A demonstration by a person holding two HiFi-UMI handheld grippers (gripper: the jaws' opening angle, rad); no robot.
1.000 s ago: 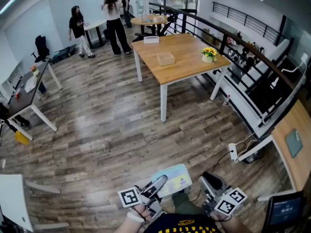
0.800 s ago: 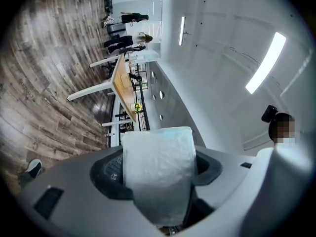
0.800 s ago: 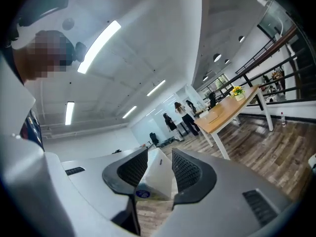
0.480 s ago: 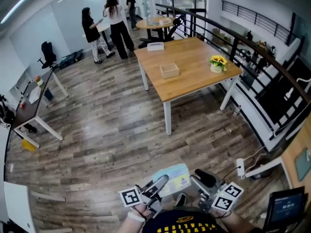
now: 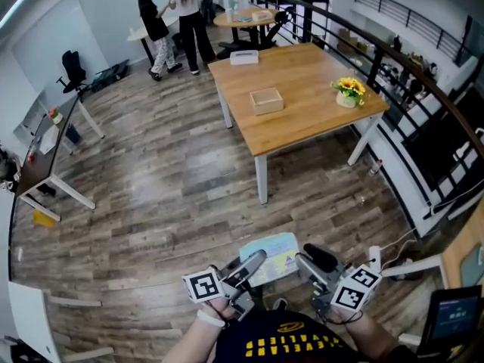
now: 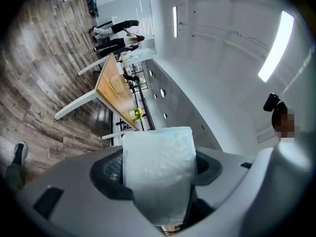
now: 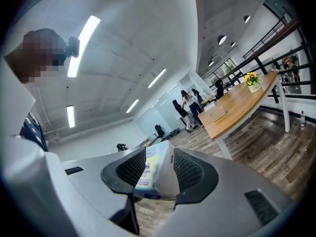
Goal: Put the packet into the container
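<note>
Sitting clamped in left tool point(image 6: 157, 166): packet point(image 6: 159, 179)

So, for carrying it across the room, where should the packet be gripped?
At its thin side edges, coming in from left and right. The packet is a flat, soft plastic pack lying roughly level, so pinching opposite edges likely keeps it from sagging.
</note>
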